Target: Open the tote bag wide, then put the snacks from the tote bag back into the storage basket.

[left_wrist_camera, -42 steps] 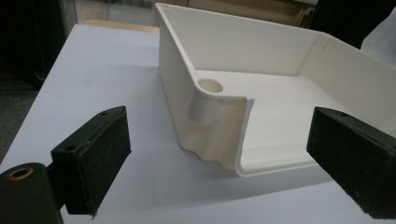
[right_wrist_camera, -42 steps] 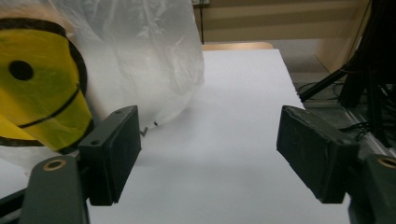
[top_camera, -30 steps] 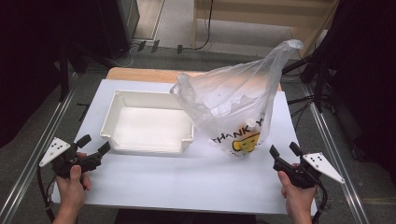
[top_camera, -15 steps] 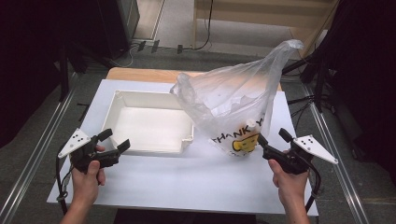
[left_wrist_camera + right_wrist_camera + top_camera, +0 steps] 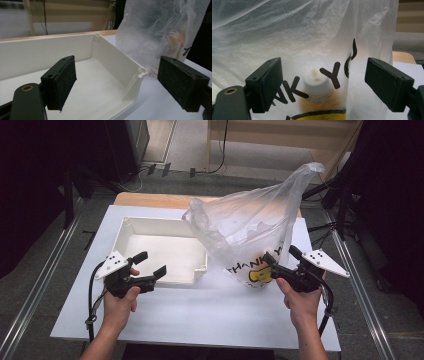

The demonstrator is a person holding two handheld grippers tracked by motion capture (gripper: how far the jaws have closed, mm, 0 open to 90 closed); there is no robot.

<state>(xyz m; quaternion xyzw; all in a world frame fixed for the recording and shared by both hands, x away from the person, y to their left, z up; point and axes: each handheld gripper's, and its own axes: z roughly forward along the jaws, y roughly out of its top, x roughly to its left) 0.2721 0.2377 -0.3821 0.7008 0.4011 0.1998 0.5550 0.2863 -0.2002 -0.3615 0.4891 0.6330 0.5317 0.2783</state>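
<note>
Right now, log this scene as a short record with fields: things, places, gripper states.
surface: white table
bin: white bin, open top, nothing seen inside, left of the bag
bag: clear plastic bag, standing, black print and a yellow mark low on its front, a white-capped item seen faintly inside
left gripper: left gripper, jaws open, at the bin's near edge, holding nothing
right gripper: right gripper, jaws just opened wide, close to the bag's front, not gripping

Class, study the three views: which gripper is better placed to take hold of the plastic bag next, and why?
Probably the right gripper. Its open jaws point straight at the plastic bag, close to its printed front. The left gripper, also open, sits by the white tray, with the bag farther off.
</note>
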